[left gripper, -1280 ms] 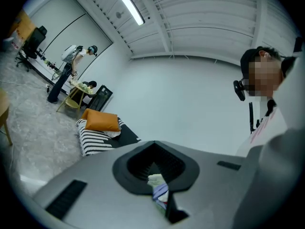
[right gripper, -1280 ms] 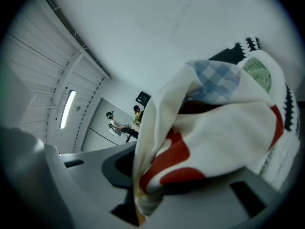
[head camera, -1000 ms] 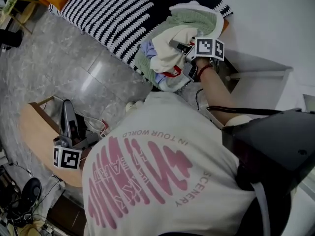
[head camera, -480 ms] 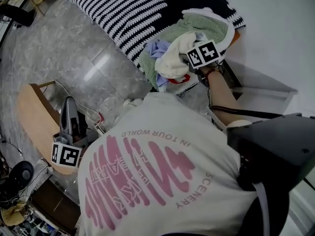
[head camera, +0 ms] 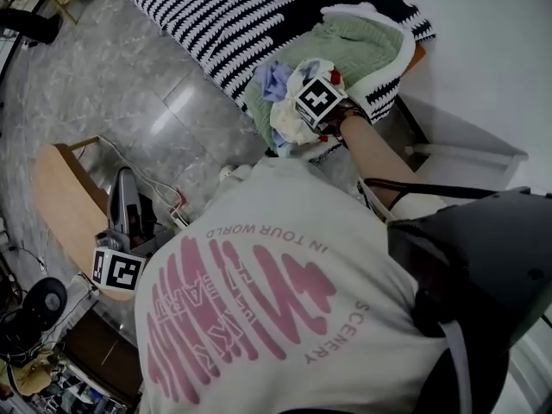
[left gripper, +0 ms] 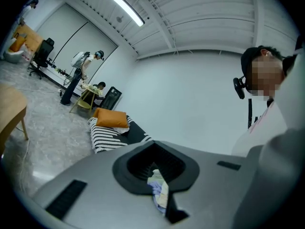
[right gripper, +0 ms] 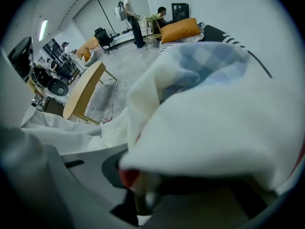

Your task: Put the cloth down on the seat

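Note:
In the head view my right gripper (head camera: 299,115) hangs over a heap of clothes on the seat (head camera: 216,11), which has a black-and-white striped cover. It is shut on a cream cloth (head camera: 291,103) with a red patch. The cloth rests against a blue garment (head camera: 272,81) and a green one (head camera: 362,48) in the heap. In the right gripper view the cloth (right gripper: 214,128) drapes over the jaws and hides most of them. My left gripper (head camera: 124,186) is far from the seat, low at the left beside a wooden table, jaws together and holding nothing. The left gripper view shows that gripper (left gripper: 159,197) pointing toward the seat.
A round-edged wooden table (head camera: 62,201) stands at the left with cables (head camera: 168,212) beside it. A white shelf unit (head camera: 470,158) sits against the wall on the right. An orange cushion (left gripper: 112,118) lies on the seat's far end. People (left gripper: 82,73) stand far off.
My right gripper has carried the cream cloth leftward and down onto the heap of clothes. The left gripper has stayed beside the table.

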{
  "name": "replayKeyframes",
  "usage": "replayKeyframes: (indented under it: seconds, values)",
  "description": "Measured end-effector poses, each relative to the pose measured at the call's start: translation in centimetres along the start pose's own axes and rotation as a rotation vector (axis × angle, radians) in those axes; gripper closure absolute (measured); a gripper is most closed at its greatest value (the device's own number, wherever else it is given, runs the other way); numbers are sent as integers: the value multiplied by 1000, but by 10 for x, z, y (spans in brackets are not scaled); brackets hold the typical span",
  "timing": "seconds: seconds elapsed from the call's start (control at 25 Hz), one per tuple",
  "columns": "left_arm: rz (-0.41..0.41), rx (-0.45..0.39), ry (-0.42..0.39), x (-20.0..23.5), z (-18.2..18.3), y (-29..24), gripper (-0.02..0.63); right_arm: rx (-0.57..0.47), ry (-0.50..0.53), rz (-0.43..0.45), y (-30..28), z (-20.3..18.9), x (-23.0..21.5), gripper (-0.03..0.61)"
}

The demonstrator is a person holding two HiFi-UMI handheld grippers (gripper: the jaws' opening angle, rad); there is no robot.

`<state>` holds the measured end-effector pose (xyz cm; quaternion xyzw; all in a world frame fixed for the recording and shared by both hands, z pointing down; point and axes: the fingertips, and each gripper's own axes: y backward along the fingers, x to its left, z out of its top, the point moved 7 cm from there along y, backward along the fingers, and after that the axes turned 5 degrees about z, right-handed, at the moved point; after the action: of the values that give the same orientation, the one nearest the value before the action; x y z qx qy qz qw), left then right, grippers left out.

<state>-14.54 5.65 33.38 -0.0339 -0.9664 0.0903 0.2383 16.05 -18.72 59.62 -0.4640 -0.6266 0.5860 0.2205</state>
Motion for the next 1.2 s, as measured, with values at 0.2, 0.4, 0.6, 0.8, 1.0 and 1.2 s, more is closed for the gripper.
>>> replayKeyframes:
  seconds: [0.2, 0.4, 0.6, 0.8, 1.0, 1.2]
  values:
    - [-6, 3, -21, 3, 1, 1, 606, -35, -51, 47, -14, 9, -6, 477]
    - [3, -3, -10, 9, -2, 5, 606, -117, -128, 52, -18, 7, -11, 477]
    - [3, -20, -5, 15, 4, 2, 606, -122, -217, 67, -15, 6, -17, 475]
    - [-14, -32, 1, 20, 4, 3, 606, -153, -230, 128, -8, -3, -10, 442]
    - [-37, -38, 10, 22, 2, -1, 606, -235, -255, 136, -1, -9, -1, 345]
    - [-50, -47, 13, 25, 5, -1, 606, -242, -218, 55, 8, -11, 6, 310]
